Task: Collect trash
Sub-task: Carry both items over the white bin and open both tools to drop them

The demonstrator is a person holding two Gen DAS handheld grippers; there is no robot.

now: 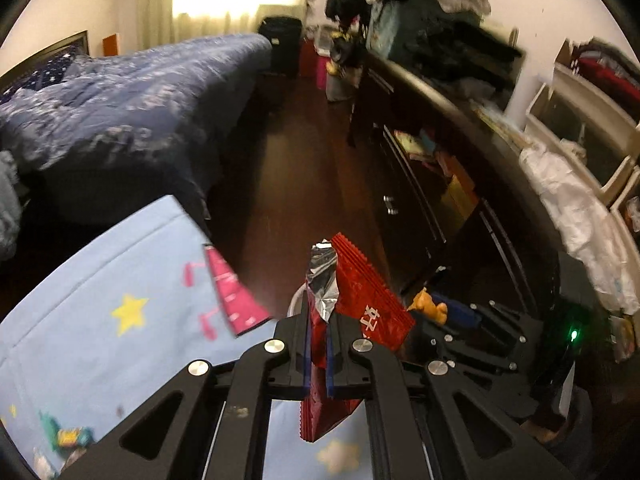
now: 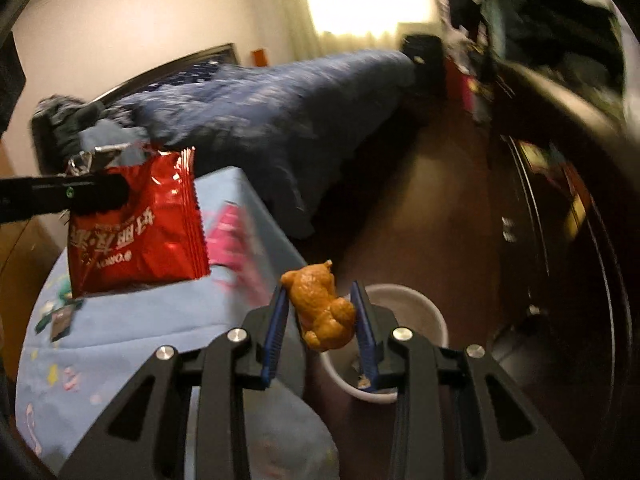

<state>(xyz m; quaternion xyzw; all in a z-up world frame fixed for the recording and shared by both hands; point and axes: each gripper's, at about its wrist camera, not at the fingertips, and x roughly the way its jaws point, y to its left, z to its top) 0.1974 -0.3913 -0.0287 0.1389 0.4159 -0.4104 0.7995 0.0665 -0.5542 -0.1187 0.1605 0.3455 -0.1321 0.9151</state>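
Observation:
My left gripper [image 1: 319,320] is shut on a red foil snack wrapper [image 1: 360,304] with a torn silver top, held in the air. The wrapper also shows in the right wrist view [image 2: 136,232], hanging from the left gripper's black finger [image 2: 80,196] at the left. My right gripper [image 2: 320,316] is shut on a small brown bear-shaped figure [image 2: 320,308], held above a white round bin [image 2: 424,308] on the floor. The bear [image 1: 430,304] and the right gripper show in the left wrist view to the right of the wrapper.
A light blue cloth with stars [image 1: 100,300] covers a surface below, with a pink packet [image 1: 234,292] near its edge. A bed with a dark blue quilt [image 1: 132,100] stands at the left. A dark dresser [image 1: 420,184] piled with clothes lines the right. Dark wood floor [image 1: 296,168] runs between them.

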